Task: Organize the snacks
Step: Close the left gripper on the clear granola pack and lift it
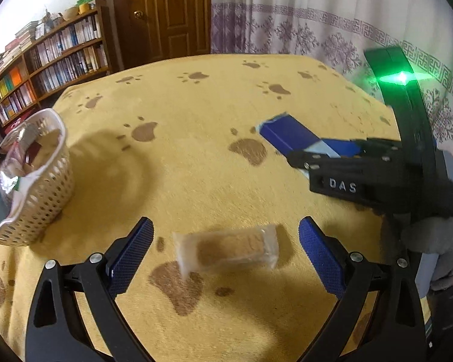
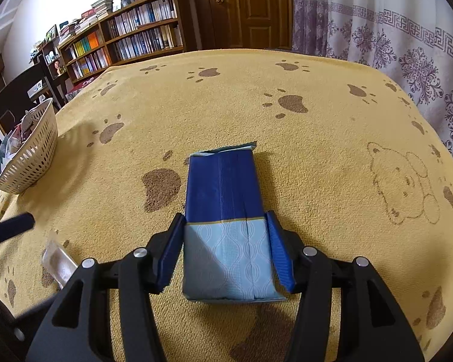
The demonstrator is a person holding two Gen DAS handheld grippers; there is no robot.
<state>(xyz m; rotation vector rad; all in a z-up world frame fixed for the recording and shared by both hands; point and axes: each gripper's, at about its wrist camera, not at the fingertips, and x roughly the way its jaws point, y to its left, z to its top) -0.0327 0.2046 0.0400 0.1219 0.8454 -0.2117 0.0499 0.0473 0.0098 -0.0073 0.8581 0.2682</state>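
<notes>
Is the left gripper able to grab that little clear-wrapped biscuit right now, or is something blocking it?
Probably yes. The left gripper is open, its blue pads on either side of the clear-wrapped biscuit, with only the yellow paw-print cloth beneath. The right gripper, shut on the blue snack pack, is off to the side.

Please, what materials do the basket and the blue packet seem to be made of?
The basket looks like moulded cream plastic, matt, its wall pierced with rows of small holes. The blue packet, gripped by the right hand-held gripper, seems glossy printed plastic film: it shows a seam, creases and a crimped end.
</notes>
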